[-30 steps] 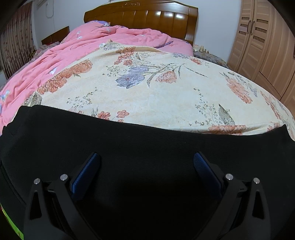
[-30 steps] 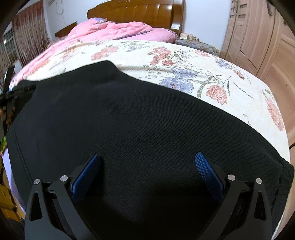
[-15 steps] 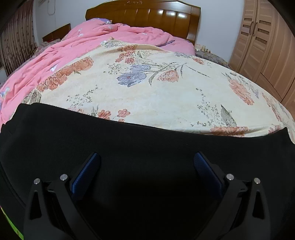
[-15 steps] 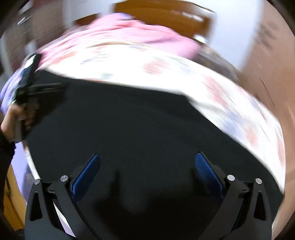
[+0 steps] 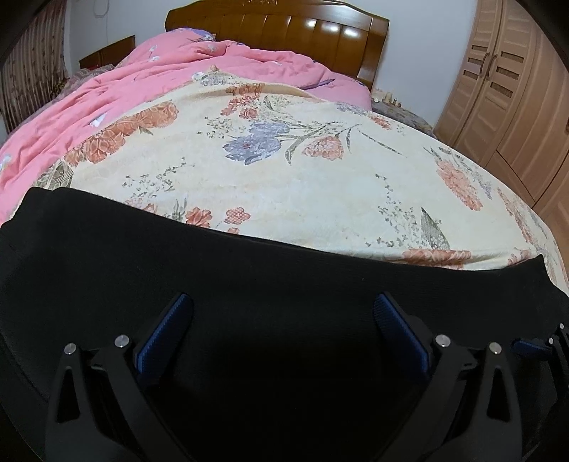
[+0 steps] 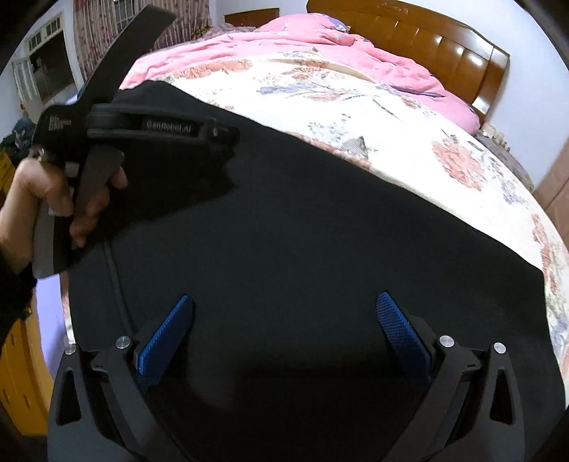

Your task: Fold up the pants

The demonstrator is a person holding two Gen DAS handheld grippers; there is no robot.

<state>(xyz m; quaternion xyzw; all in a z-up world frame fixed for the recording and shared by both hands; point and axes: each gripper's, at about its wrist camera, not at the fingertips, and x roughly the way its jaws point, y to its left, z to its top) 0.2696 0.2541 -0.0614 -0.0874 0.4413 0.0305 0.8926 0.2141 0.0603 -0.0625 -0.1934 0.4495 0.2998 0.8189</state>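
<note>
Both wrist cameras sit low and close over the black pants (image 5: 249,284) at the bed's (image 5: 284,177) near end, facing the far headboard (image 5: 284,25); the right view angles leftward.

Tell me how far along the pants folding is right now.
Done: the black fabric pants lie spread flat on the floral cream bedspread. In hand: nothing; the left gripper and right gripper are open above the cloth. Left: no fold is visible, so grasping and folding remain.

pants (image 5: 249,284): 1 | claws: 2 – left claw (image 5: 282,334), right claw (image 6: 284,332) | floral blanket (image 5: 302,177): 1 | pink quilt (image 5: 106,106): 1 | headboard (image 5: 284,25): 1
</note>
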